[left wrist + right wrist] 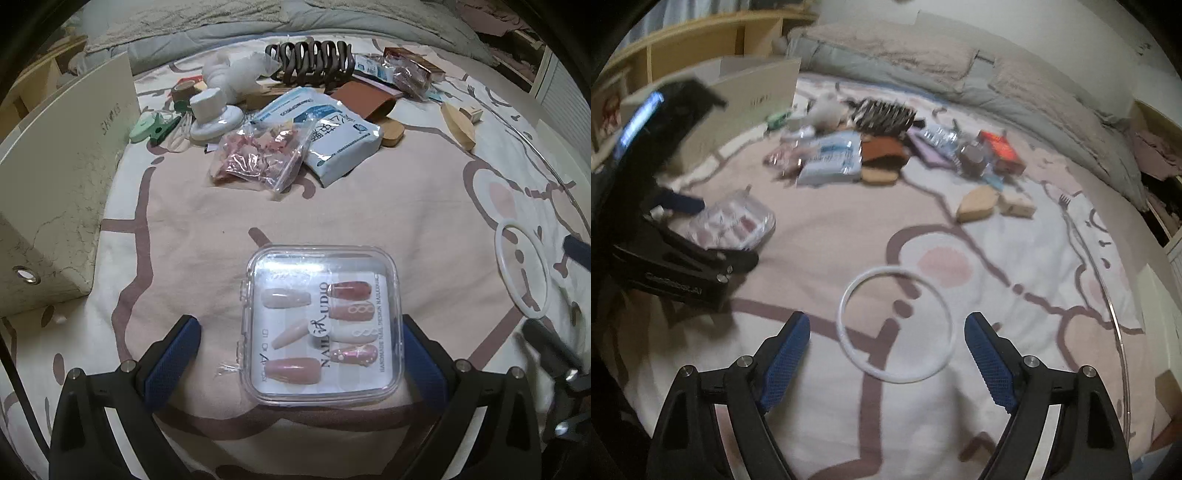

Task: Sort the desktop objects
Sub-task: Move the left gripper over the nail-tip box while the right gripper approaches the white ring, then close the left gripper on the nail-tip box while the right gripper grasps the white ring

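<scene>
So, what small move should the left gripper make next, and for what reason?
Probably it should close on the clear nail box. The left gripper is open, and the box lies flat on the blanket between its blue fingers: one seems close to the box's side, the other stands apart. Nothing else lies between them.

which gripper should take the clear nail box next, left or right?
Left. The nail box lies between the open fingers of the left gripper, one pad apparently at its edge. The right gripper, also open, is lined up on the white ring, with the box off to its left.
</scene>
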